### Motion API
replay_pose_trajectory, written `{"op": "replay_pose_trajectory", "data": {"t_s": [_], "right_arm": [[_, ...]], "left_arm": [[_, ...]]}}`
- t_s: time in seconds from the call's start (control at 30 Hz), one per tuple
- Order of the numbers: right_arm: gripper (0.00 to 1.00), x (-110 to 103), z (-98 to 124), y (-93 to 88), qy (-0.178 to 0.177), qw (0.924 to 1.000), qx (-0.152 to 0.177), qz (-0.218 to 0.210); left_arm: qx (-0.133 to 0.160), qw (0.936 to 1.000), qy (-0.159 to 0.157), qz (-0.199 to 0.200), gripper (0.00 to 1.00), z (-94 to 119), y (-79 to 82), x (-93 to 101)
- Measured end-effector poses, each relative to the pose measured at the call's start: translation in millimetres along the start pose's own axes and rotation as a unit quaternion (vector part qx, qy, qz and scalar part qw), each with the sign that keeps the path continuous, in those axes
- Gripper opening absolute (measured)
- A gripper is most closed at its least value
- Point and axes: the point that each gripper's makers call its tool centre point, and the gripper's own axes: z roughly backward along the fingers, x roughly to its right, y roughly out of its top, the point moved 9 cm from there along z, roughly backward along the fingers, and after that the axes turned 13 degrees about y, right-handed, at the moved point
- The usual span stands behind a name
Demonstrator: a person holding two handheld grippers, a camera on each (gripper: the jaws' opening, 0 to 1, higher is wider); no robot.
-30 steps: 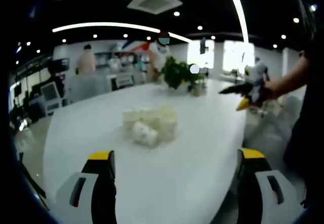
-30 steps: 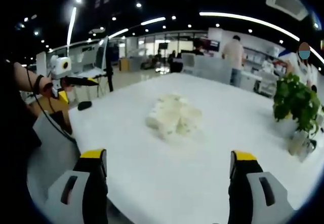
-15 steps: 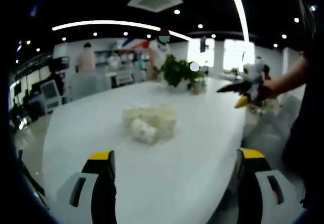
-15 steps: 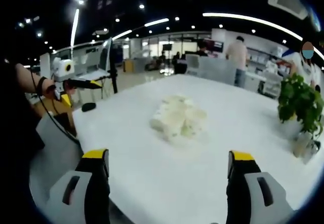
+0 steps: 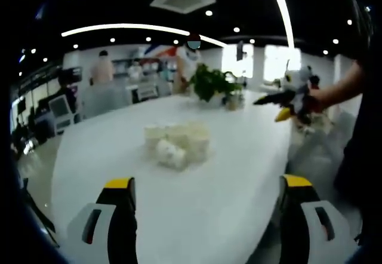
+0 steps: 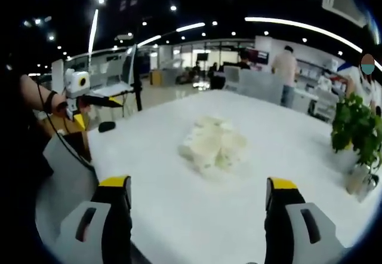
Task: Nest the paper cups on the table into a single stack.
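**Loose cup cluster, both claws wide and still short of it**

The paper cups sit bunched at the middle of the left gripper view, slightly left of centre, on the white tabletop; in the right gripper view the same cluster lies at centre frame. At least one cup seems to lie on its side at the near edge of the pile.

The left claw and the right claw each stand wide apart and empty at the bottom of their views, well short of the cups.

Likely risks: white cups on a white surface blur together, so a claw could close on two rims at once, crush a thin wall, or knock the neighbours rolling. Light cups would probably skid when nudged.

The number of cups, which stand upright, and whether any are already nested cannot be made out. A potted plant stands beyond the cups in the upper middle.
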Motion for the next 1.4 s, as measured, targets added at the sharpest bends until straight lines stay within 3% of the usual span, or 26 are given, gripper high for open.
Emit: {"op": "replay_pose_trajectory", "data": {"t_s": [0.2,0.43,0.97,1.23,1.4], "right_arm": [[0.9,5.3,4.8,5.8,-0.007,0.9999,0.01,-0.002],[0.88,4.3,3.2,7.5,0.01,0.9998,-0.011,0.016],[0.86,12.6,2.3,23.7,0.015,0.9996,-0.005,0.022],[0.85,16.0,1.1,19.1,0.022,0.9994,-0.019,0.017],[0.82,19.5,1.3,29.5,0.029,0.9987,-0.024,0.034]], "left_arm": [[0.003,1.0,0.001,0.004,0.99,3.1,2.6,-1.4],[-0.001,1.0,0.004,0.001,0.99,5.6,-1.4,0.5],[-0.007,0.9999,0.012,0.008,0.99,10.5,-3.1,-2.3],[-0.009,0.9998,0.011,0.011,0.99,9.5,-3.8,-0.1],[-0.011,0.9998,0.011,0.015,0.99,9.5,-6.0,0.6]]}}
